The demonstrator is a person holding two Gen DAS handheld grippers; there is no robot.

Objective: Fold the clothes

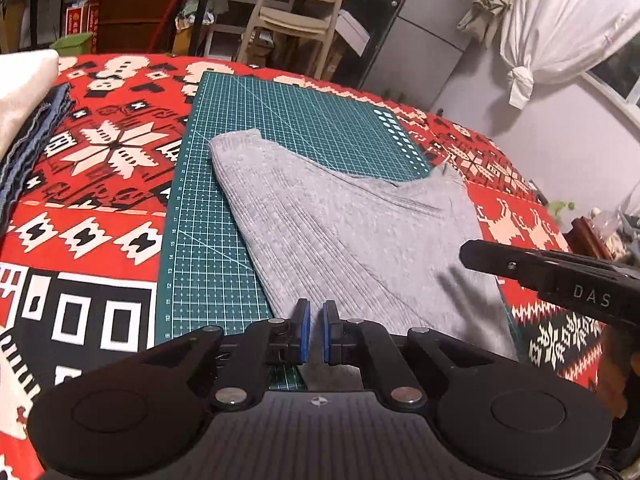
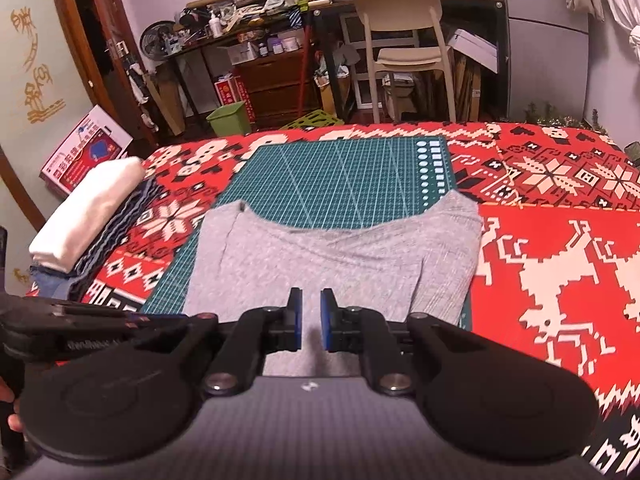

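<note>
A grey knit garment (image 1: 360, 232) (image 2: 332, 256) lies flat on a green cutting mat (image 1: 208, 220) (image 2: 340, 176), its curved far edge towards the chair. My left gripper (image 1: 316, 312) hovers over the garment's near left edge. Its blue pads stand almost together, and I see nothing pinched between them. My right gripper (image 2: 311, 304) hangs over the near middle of the garment, its pads likewise close together and empty. In the left wrist view the right gripper (image 1: 464, 256) reaches in from the right above the cloth.
A red patterned tablecloth (image 2: 540, 240) covers the table. At the left edge a folded white cloth (image 2: 88, 208) lies on folded denim (image 2: 116, 232). Beyond the table stand a cream chair (image 2: 404, 52), a green bin (image 2: 228, 118) and cluttered shelves.
</note>
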